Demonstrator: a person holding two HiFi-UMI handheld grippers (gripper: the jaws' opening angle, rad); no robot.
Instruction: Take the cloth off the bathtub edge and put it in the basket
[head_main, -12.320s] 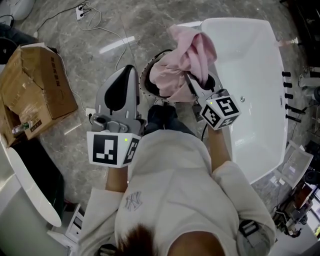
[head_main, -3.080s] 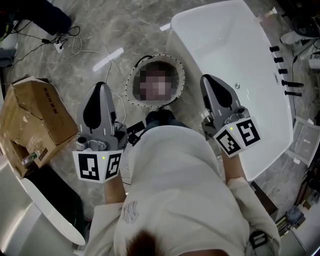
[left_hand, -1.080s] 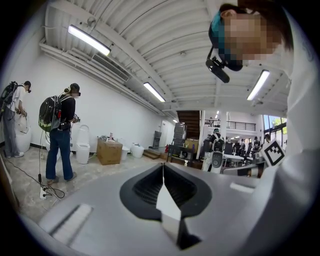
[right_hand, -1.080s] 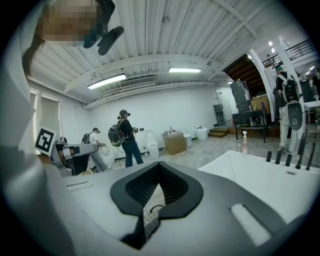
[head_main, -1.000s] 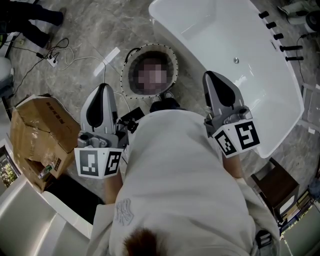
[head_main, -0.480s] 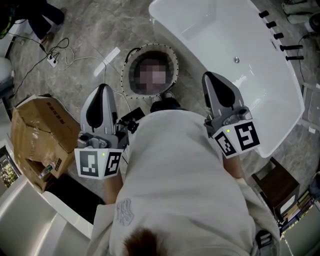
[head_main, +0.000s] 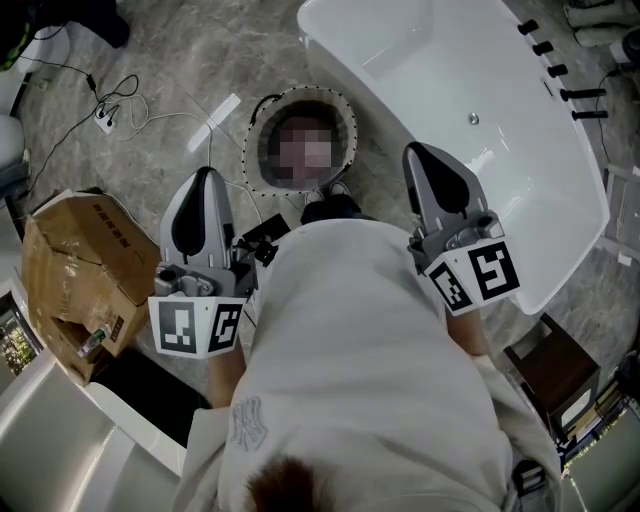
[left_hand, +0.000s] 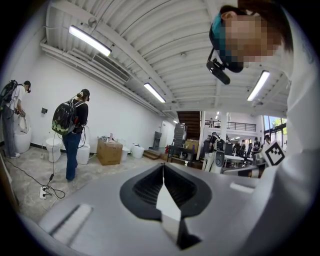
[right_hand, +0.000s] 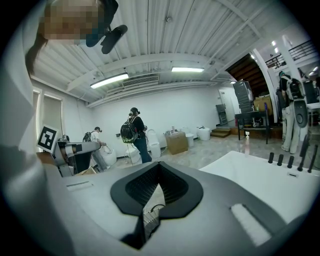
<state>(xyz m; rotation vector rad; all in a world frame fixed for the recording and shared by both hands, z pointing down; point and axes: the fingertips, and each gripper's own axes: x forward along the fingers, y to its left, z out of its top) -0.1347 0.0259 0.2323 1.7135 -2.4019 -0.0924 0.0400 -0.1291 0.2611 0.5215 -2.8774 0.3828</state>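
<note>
Risk is small: left gripper (head_main: 206, 174) and right gripper (head_main: 419, 152) jaws fully closed, empty. No cloth on bathtub (head_main: 520, 200) edge, so presumably it's in the basket (head_main: 252, 150) at 12 o'clock, inside unreadable. A forward step could kick it over.

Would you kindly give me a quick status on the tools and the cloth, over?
Left tool shut, empty. Right tool shut, empty. Bathtub edge bare, no cloth on it; basket interior masked, cloth unseen. No obstruction seen.
</note>
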